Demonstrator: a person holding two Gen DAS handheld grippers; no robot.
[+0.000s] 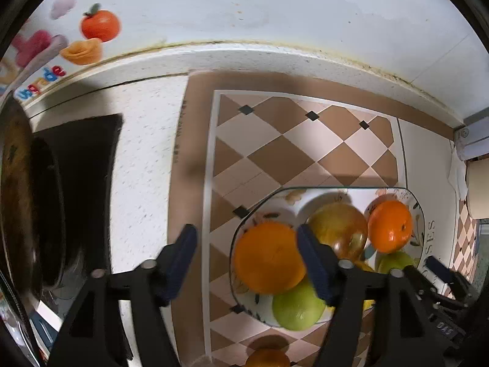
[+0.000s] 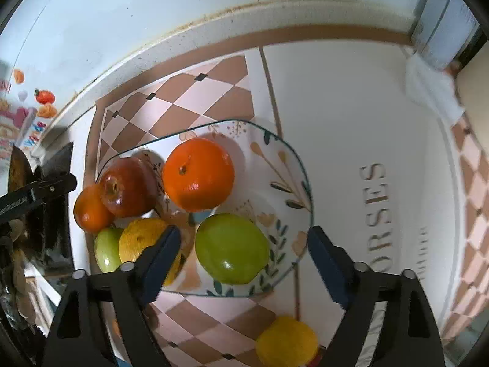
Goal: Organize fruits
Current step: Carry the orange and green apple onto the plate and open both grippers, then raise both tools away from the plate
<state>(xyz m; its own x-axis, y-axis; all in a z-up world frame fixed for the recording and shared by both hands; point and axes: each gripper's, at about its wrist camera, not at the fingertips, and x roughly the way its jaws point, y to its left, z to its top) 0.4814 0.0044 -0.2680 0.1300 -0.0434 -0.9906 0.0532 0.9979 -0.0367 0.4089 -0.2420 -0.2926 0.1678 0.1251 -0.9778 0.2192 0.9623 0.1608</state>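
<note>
So, left gripper (image 1: 247, 263): jaws wide apart, holding nothing, hanging at the bowl's 9 o'clock rim.
Right gripper (image 2: 243, 260): also spread wide, empty, straddling the green apple (image 2: 232, 248).
Bowl (image 2: 287, 165): floral, sits on the checkered mat (image 2: 183, 98).
In the bowl: orange (image 2: 198, 173) at 12 o'clock, red apple (image 2: 126, 186) at 10.
Outside: lemon (image 2: 286, 341) at 6 o'clock, on the mat.

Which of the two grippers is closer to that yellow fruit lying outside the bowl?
Right. The right hand-held gripper hangs open over the bowl with the yellow fruit just below it; the left hand-held gripper is beyond the bowl's other side.
</note>
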